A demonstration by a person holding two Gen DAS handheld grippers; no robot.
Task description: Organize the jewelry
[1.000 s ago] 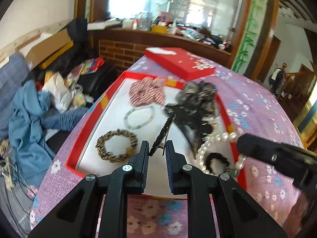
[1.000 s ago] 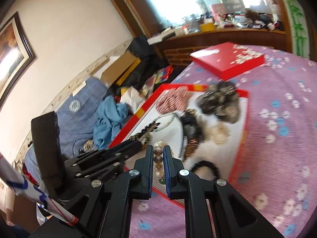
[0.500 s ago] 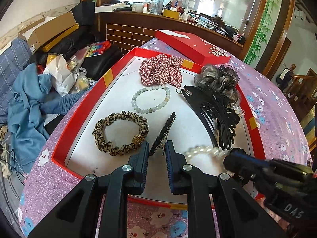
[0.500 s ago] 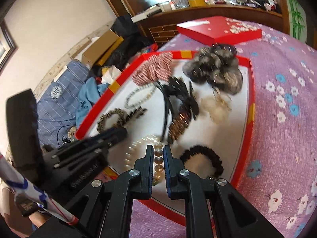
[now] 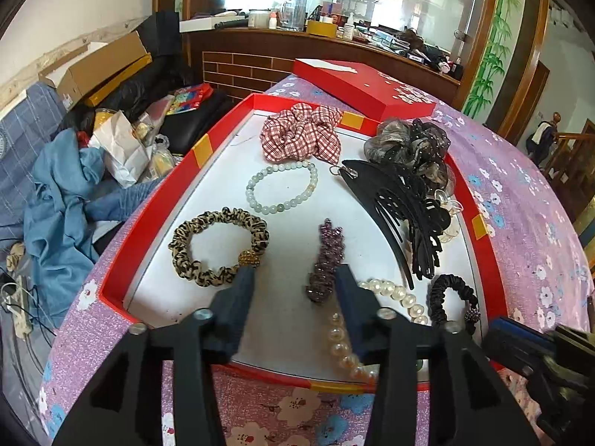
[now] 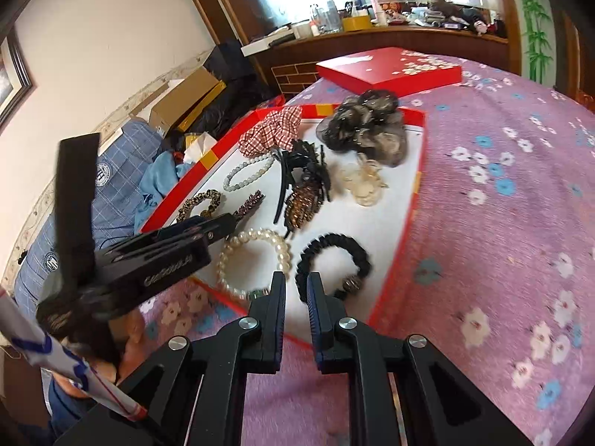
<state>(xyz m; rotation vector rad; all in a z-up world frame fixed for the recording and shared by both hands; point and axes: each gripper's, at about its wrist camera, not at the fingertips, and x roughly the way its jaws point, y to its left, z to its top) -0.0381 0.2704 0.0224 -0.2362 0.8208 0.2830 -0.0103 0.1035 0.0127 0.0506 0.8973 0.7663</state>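
A red tray [image 5: 156,230] with a white floor holds the jewelry. My left gripper [image 5: 295,275] is open and empty, just behind a purple beaded hair clip [image 5: 327,256] lying flat on the tray. A pearl bracelet [image 6: 253,260] lies at the tray's near edge, right in front of my right gripper [image 6: 296,282], which is open a little and empty. A black scrunchie [image 6: 333,262] lies beside the pearls. A leopard scrunchie [image 5: 219,247], a green bead bracelet [image 5: 282,187], a plaid scrunchie [image 5: 301,135] and black claw clips [image 5: 405,208] lie further in.
A red lid [image 5: 362,87] lies on the purple flowered cloth [image 6: 502,204] behind the tray. A grey organza scrunchie [image 6: 366,126] and a clear clip [image 6: 362,182] sit at the tray's right. Clutter and blue cloth [image 5: 55,200] lie off the table's left.
My left gripper has opened and let go of the hair clip, which now lies flat on the tray. My right gripper has let go of the pearl bracelet and pulled back.
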